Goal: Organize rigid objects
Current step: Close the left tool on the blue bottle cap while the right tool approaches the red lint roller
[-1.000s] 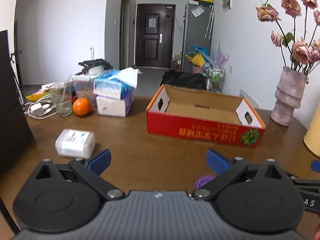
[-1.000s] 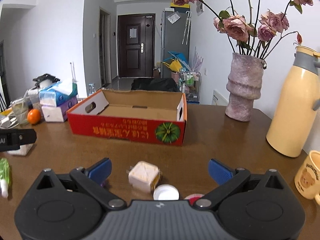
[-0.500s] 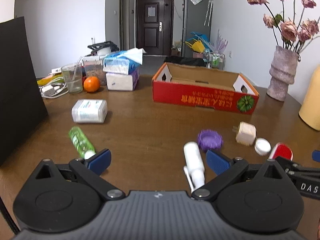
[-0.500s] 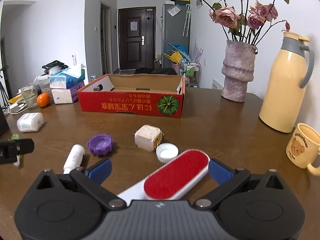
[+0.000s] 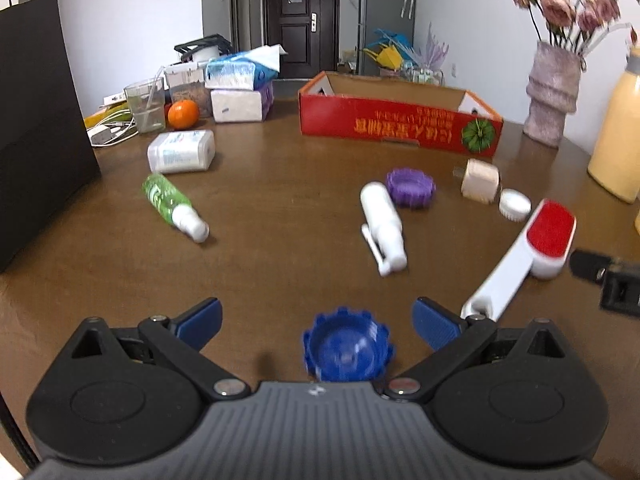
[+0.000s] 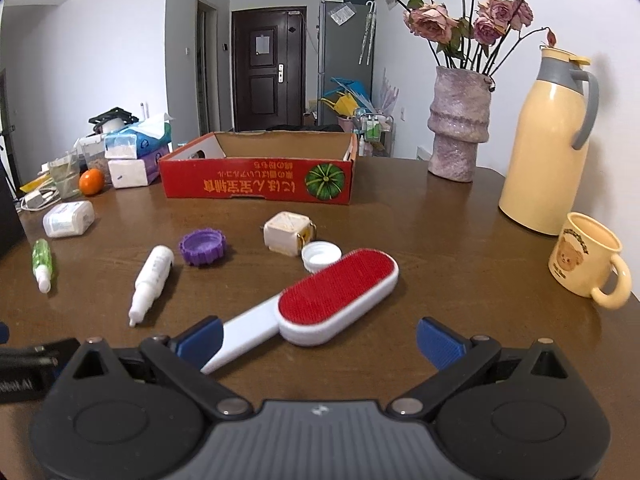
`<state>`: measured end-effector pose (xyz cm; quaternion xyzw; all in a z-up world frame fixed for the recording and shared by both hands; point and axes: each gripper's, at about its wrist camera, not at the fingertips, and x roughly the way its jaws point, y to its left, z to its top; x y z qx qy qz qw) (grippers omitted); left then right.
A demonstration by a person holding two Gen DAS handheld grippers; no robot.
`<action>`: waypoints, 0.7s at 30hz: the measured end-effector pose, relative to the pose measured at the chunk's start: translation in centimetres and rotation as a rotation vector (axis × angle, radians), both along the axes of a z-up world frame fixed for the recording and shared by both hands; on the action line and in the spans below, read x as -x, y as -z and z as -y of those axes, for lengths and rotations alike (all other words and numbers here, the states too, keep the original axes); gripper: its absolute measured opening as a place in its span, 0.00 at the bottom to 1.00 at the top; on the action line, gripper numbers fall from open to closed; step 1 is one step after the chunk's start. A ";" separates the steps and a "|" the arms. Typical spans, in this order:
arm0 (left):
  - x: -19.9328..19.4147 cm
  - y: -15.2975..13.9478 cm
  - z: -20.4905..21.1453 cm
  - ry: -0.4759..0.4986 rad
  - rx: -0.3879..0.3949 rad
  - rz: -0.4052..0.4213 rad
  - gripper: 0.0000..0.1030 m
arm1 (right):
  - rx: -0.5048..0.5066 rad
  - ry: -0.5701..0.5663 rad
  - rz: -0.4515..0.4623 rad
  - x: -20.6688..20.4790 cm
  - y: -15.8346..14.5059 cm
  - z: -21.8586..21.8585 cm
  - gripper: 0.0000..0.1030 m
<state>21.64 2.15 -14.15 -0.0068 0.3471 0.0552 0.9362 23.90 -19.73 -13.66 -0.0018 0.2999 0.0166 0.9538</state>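
Loose items lie on the brown table in front of an open red cardboard box (image 5: 400,122) (image 6: 256,184). A blue cap (image 5: 347,346) lies between the open jaws of my left gripper (image 5: 318,320). A red-and-white lint brush (image 6: 320,300) (image 5: 524,248) lies just ahead of my open right gripper (image 6: 320,336). Farther out lie a white spray bottle (image 5: 382,220) (image 6: 154,276), a purple cap (image 5: 410,188) (image 6: 203,247), a beige cube (image 5: 480,180) (image 6: 287,233), a white cap (image 5: 515,205) (image 6: 321,255), a green bottle (image 5: 172,206) (image 6: 42,264) and a white pack (image 5: 182,156) (image 6: 68,218).
A vase of roses (image 6: 460,144), a cream thermos (image 6: 548,148) and a bear mug (image 6: 588,264) stand at the right. Tissue packs (image 5: 240,92), an orange (image 5: 183,113), a glass (image 5: 146,106) and cables sit at the back left. A black panel (image 5: 36,120) stands at the left.
Both grippers have drawn back and risen from the box. More of the table has come into view, with the blue cap now between the left jaws and the brush before the right.
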 end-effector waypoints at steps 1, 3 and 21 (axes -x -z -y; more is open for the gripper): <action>0.2 0.3 0.2 0.001 -0.010 -0.005 1.00 | 0.003 0.001 -0.002 0.3 0.0 0.1 1.00; 0.6 0.8 0.5 0.000 -0.023 -0.003 1.00 | 0.004 0.002 -0.006 0.8 0.2 0.2 1.00; 0.5 2.7 0.5 0.007 0.005 -0.001 0.52 | 0.003 0.019 -0.028 1.3 1.1 1.0 1.00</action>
